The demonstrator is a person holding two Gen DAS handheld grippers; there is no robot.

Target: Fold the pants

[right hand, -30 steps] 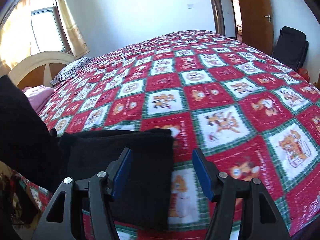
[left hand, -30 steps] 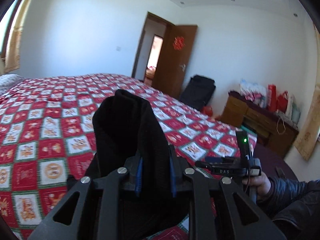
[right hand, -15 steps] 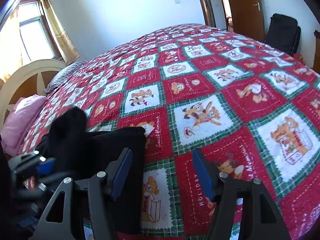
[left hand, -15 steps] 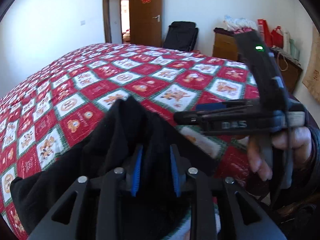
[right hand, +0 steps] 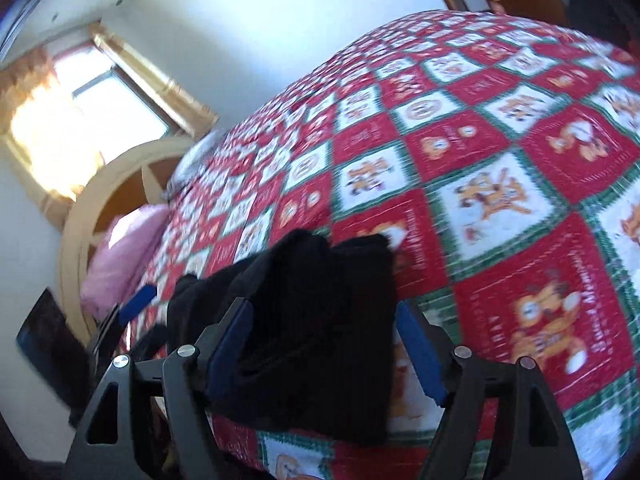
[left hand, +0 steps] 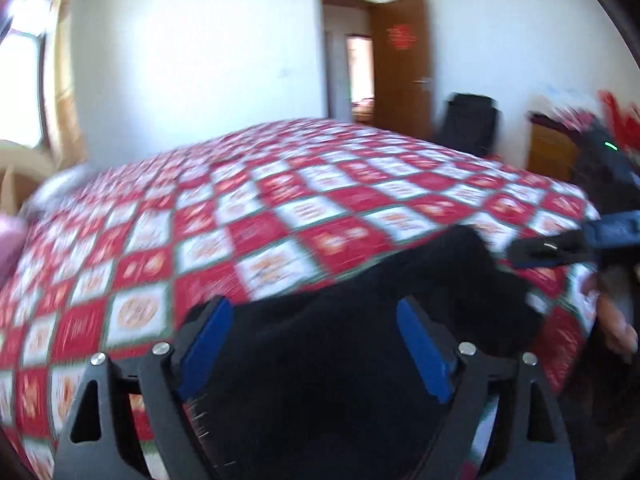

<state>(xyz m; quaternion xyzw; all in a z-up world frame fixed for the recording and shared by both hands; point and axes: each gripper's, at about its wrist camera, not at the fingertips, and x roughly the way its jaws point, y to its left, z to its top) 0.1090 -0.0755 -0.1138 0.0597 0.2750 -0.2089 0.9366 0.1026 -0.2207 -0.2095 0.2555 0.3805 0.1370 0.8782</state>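
Already the black pants [right hand: 320, 344] lie as a compact folded bundle at the near edge of the bed [right hand: 500, 208]. Both the left hand-held gripper [left hand: 312, 344] and the right hand-held gripper [right hand: 324, 348] hover over them with jaws apart, gripping nothing. Folding looks nearly finished; perhaps only smoothing is left.

- A bed [left hand: 280, 208] under a red, white and green checked quilt [right hand: 500, 184] with cartoon squares.
- Black pants [right hand: 320, 320] lie bunched on the quilt's near edge.
- A pink pillow [right hand: 124, 252] lies by the curved wooden headboard [right hand: 80, 224].
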